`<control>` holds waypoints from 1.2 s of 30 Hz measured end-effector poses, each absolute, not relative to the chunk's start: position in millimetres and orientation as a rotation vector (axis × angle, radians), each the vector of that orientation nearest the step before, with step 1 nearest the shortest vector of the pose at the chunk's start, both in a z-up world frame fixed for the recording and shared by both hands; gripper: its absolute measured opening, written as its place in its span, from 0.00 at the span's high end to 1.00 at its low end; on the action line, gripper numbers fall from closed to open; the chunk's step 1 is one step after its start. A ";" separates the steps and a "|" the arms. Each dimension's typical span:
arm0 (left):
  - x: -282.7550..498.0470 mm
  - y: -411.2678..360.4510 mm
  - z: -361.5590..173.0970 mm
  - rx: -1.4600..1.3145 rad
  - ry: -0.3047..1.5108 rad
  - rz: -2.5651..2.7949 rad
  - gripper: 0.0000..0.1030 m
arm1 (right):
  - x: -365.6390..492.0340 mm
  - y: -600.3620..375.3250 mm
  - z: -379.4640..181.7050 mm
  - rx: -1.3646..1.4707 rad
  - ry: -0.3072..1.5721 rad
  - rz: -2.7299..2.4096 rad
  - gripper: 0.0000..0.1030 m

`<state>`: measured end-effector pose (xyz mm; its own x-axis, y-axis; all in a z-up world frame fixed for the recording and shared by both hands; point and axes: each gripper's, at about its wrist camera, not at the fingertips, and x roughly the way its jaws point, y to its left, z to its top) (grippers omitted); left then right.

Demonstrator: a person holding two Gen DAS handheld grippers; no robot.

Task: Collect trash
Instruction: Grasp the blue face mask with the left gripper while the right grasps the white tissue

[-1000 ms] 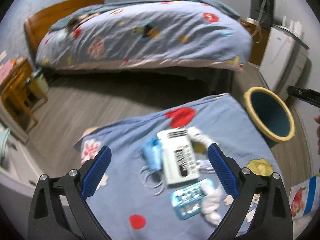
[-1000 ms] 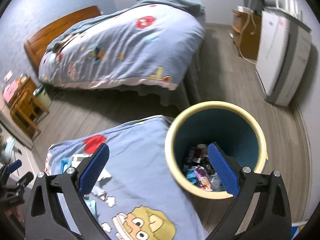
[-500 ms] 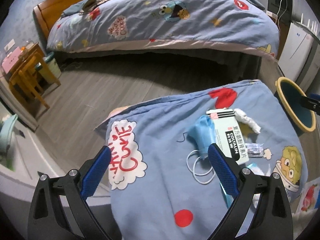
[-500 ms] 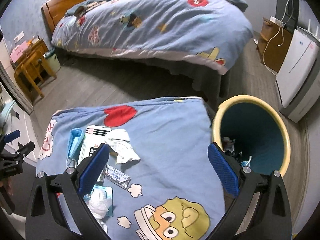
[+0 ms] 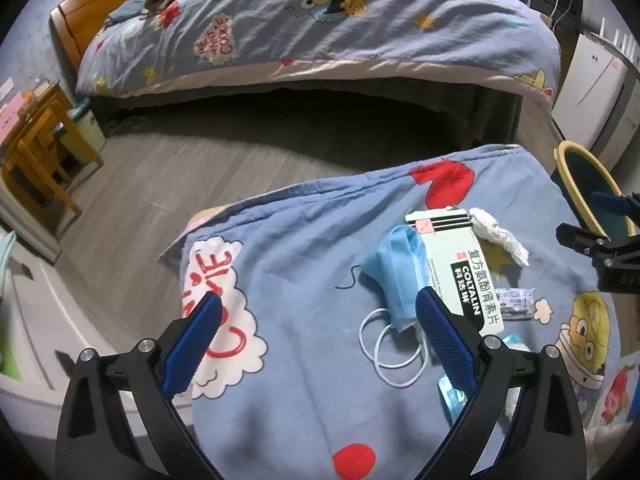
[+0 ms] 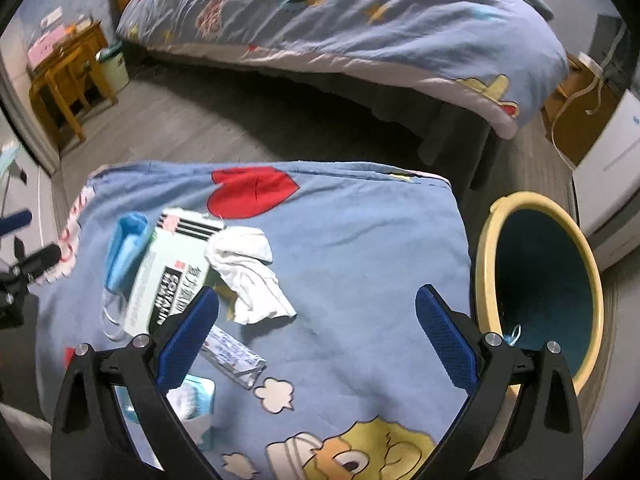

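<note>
With both the left gripper (image 5: 316,332) and right gripper (image 6: 318,326) wide and empty, we judge most remains: face mask (image 5: 398,272), medicine box (image 6: 166,276) and tissue (image 6: 250,272) lie on the cloth beside the bin (image 6: 490,272).

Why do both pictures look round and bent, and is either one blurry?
Both views are fisheye: dark corners, and the bed edge bows. Left wrist view is fairly sharp; print on the medicine box is readable. Right wrist view is softer, smearing that box and the bedside table.
</note>
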<state>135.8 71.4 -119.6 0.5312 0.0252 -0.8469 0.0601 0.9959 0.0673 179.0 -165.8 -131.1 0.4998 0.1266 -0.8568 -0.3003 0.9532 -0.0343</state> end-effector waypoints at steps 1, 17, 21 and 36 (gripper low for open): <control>137.7 69.1 -122.0 0.094 1.015 -0.025 0.07 | 180.2 -165.6 -132.6 -0.195 1.013 0.266 0.06; 164.4 47.1 -139.7 0.041 1.052 -0.138 0.24 | 194.2 -137.6 -175.8 -0.300 1.105 0.436 0.32; 173.3 40.4 -150.5 0.050 1.081 -0.146 0.31 | 198.2 -136.5 -183.0 -0.294 1.129 0.432 0.43; 183.8 32.7 -157.9 0.076 1.109 -0.140 0.88 | 200.6 -138.5 -180.4 -0.242 1.144 0.459 0.90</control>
